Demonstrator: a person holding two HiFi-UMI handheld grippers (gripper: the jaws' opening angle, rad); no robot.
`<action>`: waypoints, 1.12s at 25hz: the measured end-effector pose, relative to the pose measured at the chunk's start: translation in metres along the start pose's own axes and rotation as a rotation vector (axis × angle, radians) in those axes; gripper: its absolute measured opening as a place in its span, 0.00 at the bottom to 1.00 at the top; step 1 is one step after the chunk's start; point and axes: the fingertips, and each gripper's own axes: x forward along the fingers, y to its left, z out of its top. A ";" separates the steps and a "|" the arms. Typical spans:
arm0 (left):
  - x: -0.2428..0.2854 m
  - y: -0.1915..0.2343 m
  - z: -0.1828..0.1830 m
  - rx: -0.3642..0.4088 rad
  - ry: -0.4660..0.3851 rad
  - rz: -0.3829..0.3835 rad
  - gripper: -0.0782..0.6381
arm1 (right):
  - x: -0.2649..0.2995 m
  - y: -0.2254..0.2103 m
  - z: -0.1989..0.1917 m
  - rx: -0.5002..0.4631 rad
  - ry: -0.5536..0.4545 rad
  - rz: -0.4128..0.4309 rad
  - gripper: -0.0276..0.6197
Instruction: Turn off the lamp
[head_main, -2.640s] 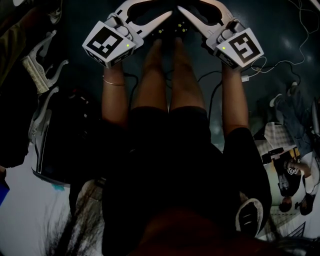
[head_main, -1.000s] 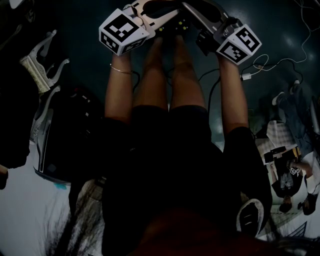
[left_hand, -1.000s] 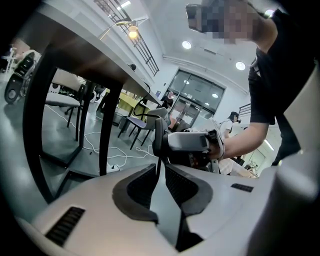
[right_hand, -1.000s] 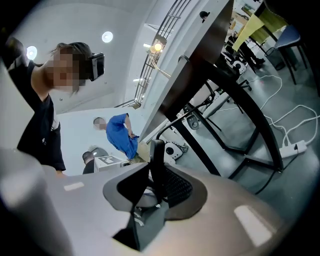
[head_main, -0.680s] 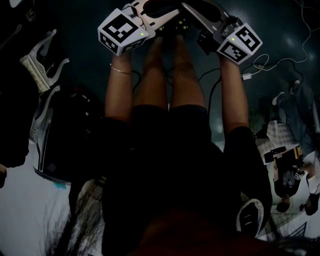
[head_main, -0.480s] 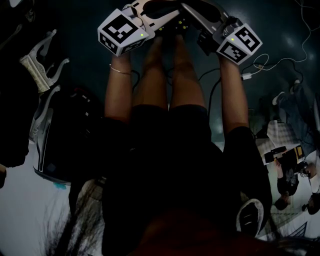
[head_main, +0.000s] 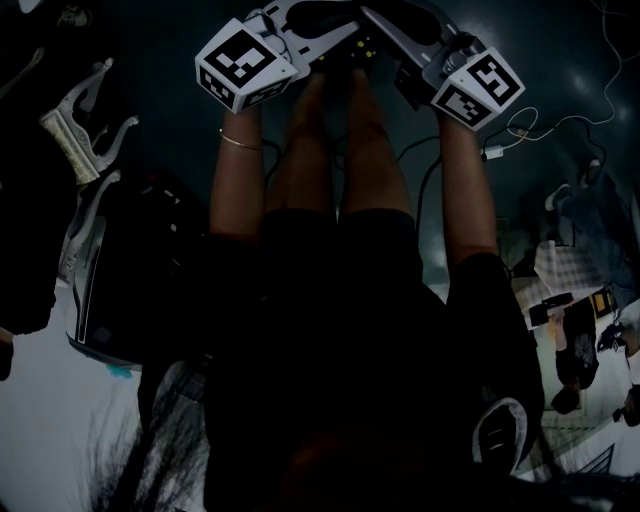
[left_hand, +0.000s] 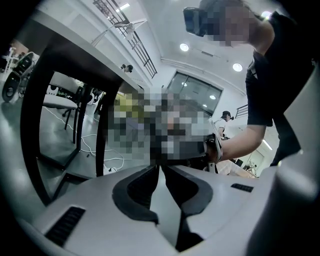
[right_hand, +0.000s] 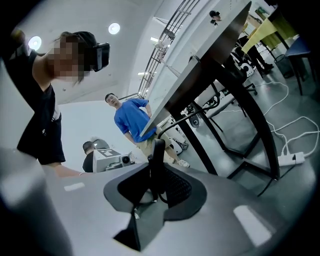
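Lamp not identifiable as such in any view. Item in hand is a dark slim piece (right_hand: 157, 156), standing upright between the jaws of the right gripper (right_hand: 150, 175). A thin cord loops from its lower end. These jaws have just been closing. Both pads now sit against the piece, the ribbed pad on its right and the plain dark pad on its left.

Left gripper (left_hand: 160, 166): jaw tips drawn together, with the gap between the pads widening back toward the camera. Nothing shows between them. A blurred patch lies just beyond the tips, so whether anything thin is nipped there cannot be told.

Head view is dim. Both grippers are held out at the top edge, their tips converging near each other above the person's bare legs (head_main: 340, 150). The marker cubes sit outboard, left cube (head_main: 243, 65) and right cube (head_main: 478, 88). A bracelet (head_main: 240, 143) sits on the left wrist. The floor (head_main: 560, 50) is dark, and a white cable (head_main: 530, 125) lies on it to the right, well apart from the grippers.

Right gripper view: a table with dark legs (right_hand: 240, 105) stands to the right. A white power strip (right_hand: 292, 159) and its lead lie on the floor beside the legs. A person in a blue shirt (right_hand: 131, 120) stands beyond the piece.
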 end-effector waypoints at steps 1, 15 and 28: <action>0.000 0.000 0.000 0.000 -0.002 0.001 0.19 | 0.000 0.000 0.000 0.001 -0.002 0.001 0.16; 0.002 0.002 0.000 -0.014 -0.006 0.003 0.19 | -0.001 -0.002 0.000 0.005 -0.016 -0.002 0.16; 0.005 0.014 -0.015 -0.019 0.044 0.063 0.19 | -0.005 -0.019 -0.011 -0.033 0.031 -0.070 0.16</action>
